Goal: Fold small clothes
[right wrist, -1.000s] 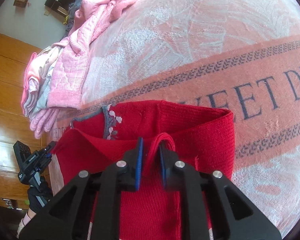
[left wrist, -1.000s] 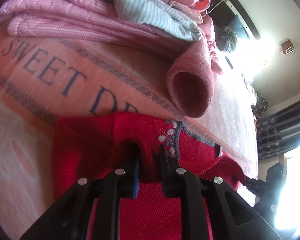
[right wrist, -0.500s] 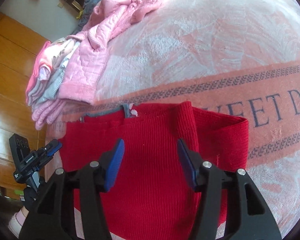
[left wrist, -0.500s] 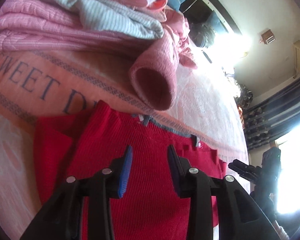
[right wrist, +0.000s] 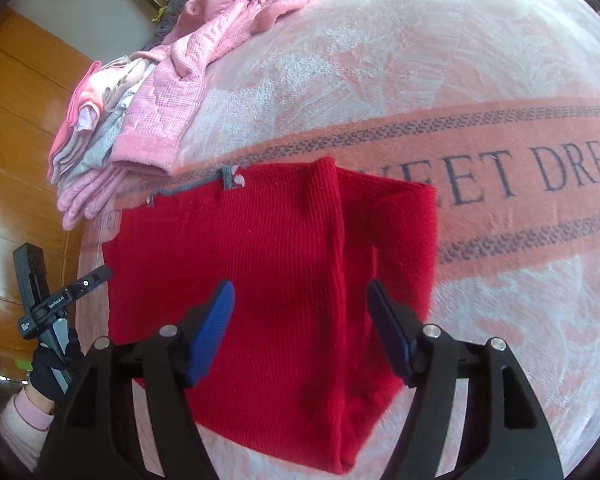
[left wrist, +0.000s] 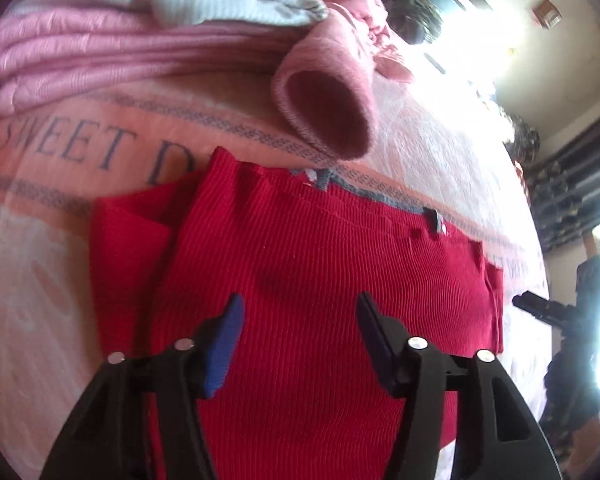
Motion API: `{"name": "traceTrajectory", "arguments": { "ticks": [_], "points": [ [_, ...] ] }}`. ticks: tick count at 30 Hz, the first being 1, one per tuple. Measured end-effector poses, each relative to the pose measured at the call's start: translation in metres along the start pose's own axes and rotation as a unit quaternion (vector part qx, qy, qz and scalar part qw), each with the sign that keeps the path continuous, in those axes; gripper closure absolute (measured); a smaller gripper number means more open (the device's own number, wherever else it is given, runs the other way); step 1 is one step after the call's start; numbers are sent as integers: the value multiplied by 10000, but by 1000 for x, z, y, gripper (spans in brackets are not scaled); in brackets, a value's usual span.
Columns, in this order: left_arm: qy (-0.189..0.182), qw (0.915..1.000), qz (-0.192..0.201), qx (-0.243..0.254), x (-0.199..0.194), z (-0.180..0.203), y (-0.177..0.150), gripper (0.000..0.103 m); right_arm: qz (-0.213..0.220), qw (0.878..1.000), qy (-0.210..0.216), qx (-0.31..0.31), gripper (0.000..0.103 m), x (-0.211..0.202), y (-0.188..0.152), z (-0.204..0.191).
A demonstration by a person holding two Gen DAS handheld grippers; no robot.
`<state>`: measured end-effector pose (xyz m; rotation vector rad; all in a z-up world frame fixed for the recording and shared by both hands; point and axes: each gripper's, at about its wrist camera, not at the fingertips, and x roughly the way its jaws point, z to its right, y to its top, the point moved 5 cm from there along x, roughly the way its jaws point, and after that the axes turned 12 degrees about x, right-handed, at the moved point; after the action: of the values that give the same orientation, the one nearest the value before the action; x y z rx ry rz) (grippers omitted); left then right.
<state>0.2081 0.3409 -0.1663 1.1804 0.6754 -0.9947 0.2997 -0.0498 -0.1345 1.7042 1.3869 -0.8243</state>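
Note:
A red ribbed knit garment lies folded flat on a pink "SWEET DREAM" blanket, a grey trim with white dots peeking out at its far edge. My left gripper hovers open over its middle, nothing between the fingers. In the right wrist view the same red garment shows a folded flap along its right side, and my right gripper stands open above it, empty. The left gripper also appears at the left edge there, held by a gloved hand.
A stack of folded pink and grey-striped clothes sits just beyond the red garment, with a pink cuff hanging toward it. In the right wrist view that pile of clothes lies upper left, beside a wooden wall. The blanket stretches right.
Both grippers let go of the red fabric they pinched a second ago and opened wide. They have drawn back a little, and the garment now lies flat with its fold laid over.

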Motion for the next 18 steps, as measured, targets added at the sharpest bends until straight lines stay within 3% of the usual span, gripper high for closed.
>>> {"name": "traceTrajectory", "arguments": {
  "ticks": [2,6,14,16,18],
  "points": [
    [99,9997,-127,202,-5,6,-9,28,-211,9997,-11,132,32,-3,-15,19],
    [211,9992,-310,170,-4,-1,-25,28,-536,9980,-169,295,32,10,-38,47],
    [285,9986,-417,-176,11,-14,-45,28,-626,9948,334,727,33,33,-43,57],
    [281,9984,-419,-258,16,-18,-47,28,-659,9940,431,758,56,34,-41,56],
    [291,9983,-416,-290,18,-19,-48,28,-722,9932,448,791,71,36,-39,57]
  ]
}}
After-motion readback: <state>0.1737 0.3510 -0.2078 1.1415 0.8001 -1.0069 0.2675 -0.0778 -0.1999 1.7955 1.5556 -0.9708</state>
